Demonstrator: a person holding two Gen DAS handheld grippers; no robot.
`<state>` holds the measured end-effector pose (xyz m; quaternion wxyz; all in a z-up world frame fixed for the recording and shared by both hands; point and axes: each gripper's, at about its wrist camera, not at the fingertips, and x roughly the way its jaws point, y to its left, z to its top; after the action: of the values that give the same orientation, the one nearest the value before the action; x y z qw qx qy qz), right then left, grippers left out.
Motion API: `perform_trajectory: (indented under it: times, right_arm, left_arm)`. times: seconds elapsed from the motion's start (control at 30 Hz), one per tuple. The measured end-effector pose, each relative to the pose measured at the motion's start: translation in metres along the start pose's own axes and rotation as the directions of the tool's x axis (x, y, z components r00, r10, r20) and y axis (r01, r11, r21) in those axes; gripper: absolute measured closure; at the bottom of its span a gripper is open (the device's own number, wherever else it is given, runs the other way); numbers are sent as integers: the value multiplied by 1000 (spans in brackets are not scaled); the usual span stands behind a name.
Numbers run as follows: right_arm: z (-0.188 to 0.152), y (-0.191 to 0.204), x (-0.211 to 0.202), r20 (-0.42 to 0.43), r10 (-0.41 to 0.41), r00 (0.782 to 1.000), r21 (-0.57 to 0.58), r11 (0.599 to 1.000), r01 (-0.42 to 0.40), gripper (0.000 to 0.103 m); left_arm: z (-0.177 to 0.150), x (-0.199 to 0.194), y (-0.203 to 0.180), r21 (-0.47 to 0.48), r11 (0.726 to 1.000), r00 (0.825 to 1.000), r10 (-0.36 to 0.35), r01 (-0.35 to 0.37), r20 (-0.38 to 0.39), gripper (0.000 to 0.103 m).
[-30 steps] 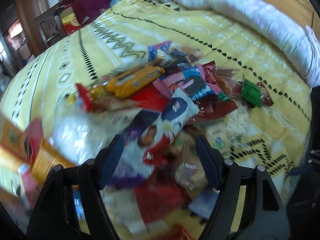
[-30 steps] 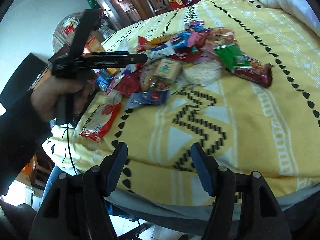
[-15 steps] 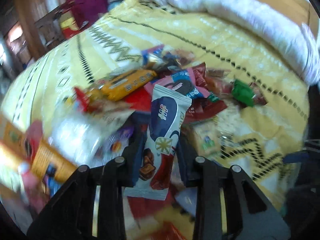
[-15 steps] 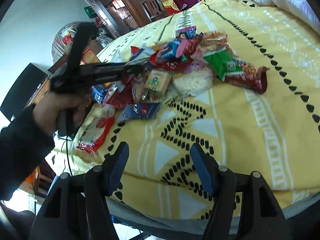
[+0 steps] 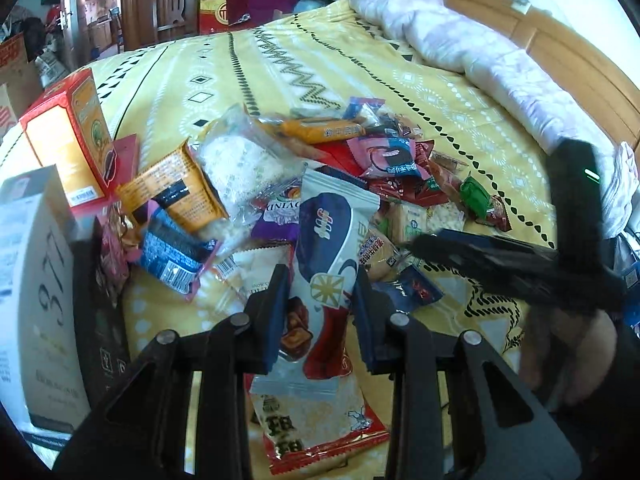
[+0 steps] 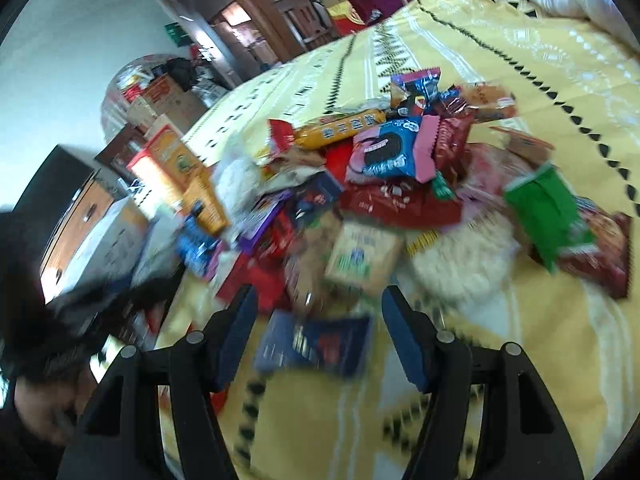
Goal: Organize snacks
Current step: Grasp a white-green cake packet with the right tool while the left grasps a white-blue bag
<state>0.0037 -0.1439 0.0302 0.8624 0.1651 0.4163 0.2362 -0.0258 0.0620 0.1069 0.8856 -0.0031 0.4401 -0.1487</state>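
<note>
A pile of snack packets (image 5: 360,168) lies on a yellow patterned bedspread (image 5: 280,64). My left gripper (image 5: 320,300) is shut on a white, navy and red snack packet (image 5: 324,248), held above the pile's near edge. My right gripper (image 6: 316,312) is open and empty, low over the pile (image 6: 392,168), with a dark blue packet (image 6: 320,344) between its fingers. The right gripper also shows at the right of the left wrist view (image 5: 500,256).
Orange and red boxes (image 5: 68,136) and a white box (image 5: 36,280) stand at the left. A rumpled white quilt (image 5: 460,40) lies along the far side. A red and tan packet (image 5: 312,420) lies below the left gripper. Furniture and cartons (image 6: 160,92) stand beyond the bed.
My left gripper closed on the white and navy packet and lifted it back toward the near edge. My right gripper moved forward from the bed's edge to the pile.
</note>
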Motion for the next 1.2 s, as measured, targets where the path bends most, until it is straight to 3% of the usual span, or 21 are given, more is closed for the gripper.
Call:
perform_trajectory:
  times: [0.07, 0.13, 0.17, 0.2, 0.37, 0.6, 0.83, 1.0, 1.2]
  right_arm:
    - [8, -6, 16, -18, -21, 1000, 36, 999, 22, 37]
    - [14, -9, 28, -29, -39, 999, 45, 998, 40, 46]
    - [15, -9, 32, -34, -52, 998, 35, 998, 54, 56]
    - [16, -11, 34, -38, -60, 997, 28, 998, 61, 58]
    - [12, -13, 13, -27, -72, 997, -30, 997, 72, 58]
    - [-18, 0, -63, -3, -160, 987, -196, 968, 156, 58]
    - [-49, -14, -80, -19, -175, 984, -162, 972, 170, 58]
    - [-57, -12, -78, -32, -159, 987, -167, 974, 151, 58]
    - [-66, -19, -62, -86, -164, 983, -152, 977, 150, 58]
  left_arm:
    - [0, 2, -1, -4, 1000, 1000, -1, 1, -3, 72]
    - [-1, 2, -3, -5, 1000, 1000, -1, 1, -1, 72]
    - [-2, 3, -5, -2, 1000, 1000, -3, 3, -3, 72]
    - [-3, 3, -6, -1, 1000, 1000, -4, 4, -4, 72]
    - [-5, 3, -16, 6, 1000, 1000, -20, 20, -5, 72]
    - [-2, -2, -34, 41, 999, 1000, -12, 11, 14, 72]
    - [-2, -9, -41, 74, 997, 999, 10, -13, 36, 72]
    - [-14, 6, -21, 5, 1000, 998, -7, 8, -62, 70]
    - [-28, 27, -36, -16, 990, 978, -142, 141, -154, 58]
